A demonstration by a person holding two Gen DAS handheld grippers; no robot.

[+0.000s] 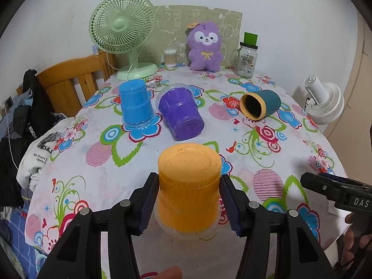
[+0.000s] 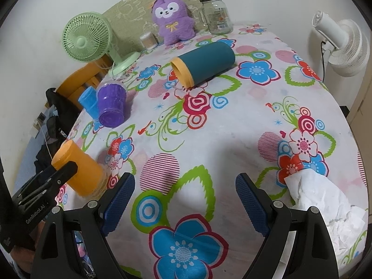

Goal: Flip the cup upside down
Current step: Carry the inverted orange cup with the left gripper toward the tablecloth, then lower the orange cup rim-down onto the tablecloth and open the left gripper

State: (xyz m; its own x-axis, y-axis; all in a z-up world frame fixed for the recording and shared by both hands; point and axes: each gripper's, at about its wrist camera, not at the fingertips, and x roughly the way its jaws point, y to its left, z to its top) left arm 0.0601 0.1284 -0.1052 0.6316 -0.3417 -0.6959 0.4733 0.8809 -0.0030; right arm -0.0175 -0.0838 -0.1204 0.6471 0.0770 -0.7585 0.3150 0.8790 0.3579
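Observation:
An orange cup (image 1: 188,190) stands upside down on the floral tablecloth, between the pads of my left gripper (image 1: 188,197); a thin gap shows at each pad, so the jaws look open around it. It also shows in the right wrist view (image 2: 79,169). A blue cup (image 1: 136,104) stands upside down. A purple cup (image 1: 181,114) lies tilted on its side. A teal cup with a yellow rim (image 1: 261,103) lies on its side, mouth facing me. My right gripper (image 2: 186,200) is open and empty above the near tablecloth.
A green fan (image 1: 123,28), purple plush (image 1: 205,46), cotton swab jar (image 1: 170,58) and glass jar (image 1: 246,58) stand at the back. A white fan (image 1: 323,102) is off the right edge. Crumpled tissue (image 2: 325,204) lies near right. A wooden chair (image 1: 74,81) with clothes is left.

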